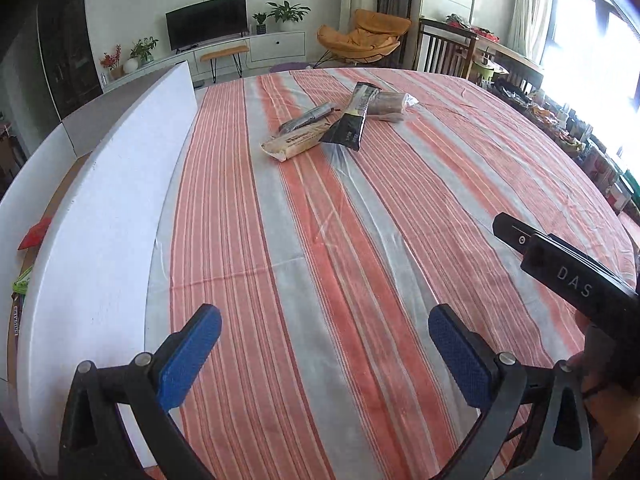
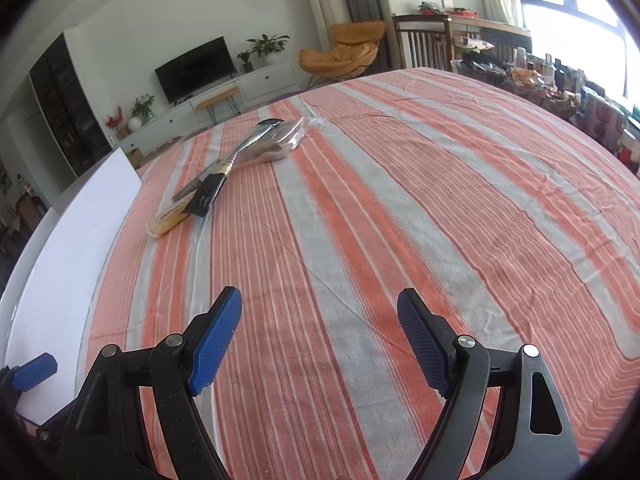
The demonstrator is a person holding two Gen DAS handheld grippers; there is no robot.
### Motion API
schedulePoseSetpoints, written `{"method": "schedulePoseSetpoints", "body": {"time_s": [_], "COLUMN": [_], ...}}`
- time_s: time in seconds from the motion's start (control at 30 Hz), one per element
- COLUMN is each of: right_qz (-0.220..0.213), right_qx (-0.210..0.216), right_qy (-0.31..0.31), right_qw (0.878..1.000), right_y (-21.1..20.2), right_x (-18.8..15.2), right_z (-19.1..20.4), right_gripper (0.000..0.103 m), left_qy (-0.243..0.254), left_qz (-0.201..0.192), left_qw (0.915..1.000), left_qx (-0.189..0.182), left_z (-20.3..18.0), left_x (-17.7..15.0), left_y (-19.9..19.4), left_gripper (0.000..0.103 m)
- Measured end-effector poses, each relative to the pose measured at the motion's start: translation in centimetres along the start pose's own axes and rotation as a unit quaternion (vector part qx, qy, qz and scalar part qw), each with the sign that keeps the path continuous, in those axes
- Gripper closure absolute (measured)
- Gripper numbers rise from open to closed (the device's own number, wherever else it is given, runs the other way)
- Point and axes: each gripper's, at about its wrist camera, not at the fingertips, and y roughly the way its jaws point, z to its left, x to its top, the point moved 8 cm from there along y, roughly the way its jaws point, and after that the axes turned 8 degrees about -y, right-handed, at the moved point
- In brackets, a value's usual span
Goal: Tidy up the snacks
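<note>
We have both tools empty: our left gripper (image 1: 324,344) stands with jaws wide apart over the striped tablecloth (image 1: 360,240), and our right gripper (image 2: 320,336) is spread just as wide, nothing between its pads; the snack packets (image 1: 336,120) lie in a loose, overlapping heap well ahead of us — near the white board (image 1: 120,200); we judge the sorting barely begun, with every packet in view left to lift.

Both grippers are black plastic with blue bumpy pads (image 1: 188,356) and round silver screws (image 2: 464,341). The right gripper (image 1: 568,276) has white letters "DAS" (image 1: 575,282) on its side.
</note>
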Motion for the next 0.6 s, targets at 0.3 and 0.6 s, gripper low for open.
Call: {"method": "schedulePoseSetpoints", "body": {"time_s": [0.3, 0.6], "right_qz": [0.030, 0.050], "right_qx": [-0.023, -0.033], "right_qy": [0.020, 0.018], "right_qw": [0.999, 0.998], "right_y": [0.9, 1.5], "right_x": [-0.8, -1.5], "right_z": [-1.3, -1.6], "right_gripper": [0.020, 0.020], "left_qy": [0.002, -0.018], "left_qz": [0.012, 0.012], "left_qw": [0.9995, 0.9994], "left_qx": [0.030, 0.027], "left_z": [1.7, 2.4], "left_x": [0.4, 0.7], "left_y": [4.8, 5.4], "left_gripper": [0.000, 0.000]}}
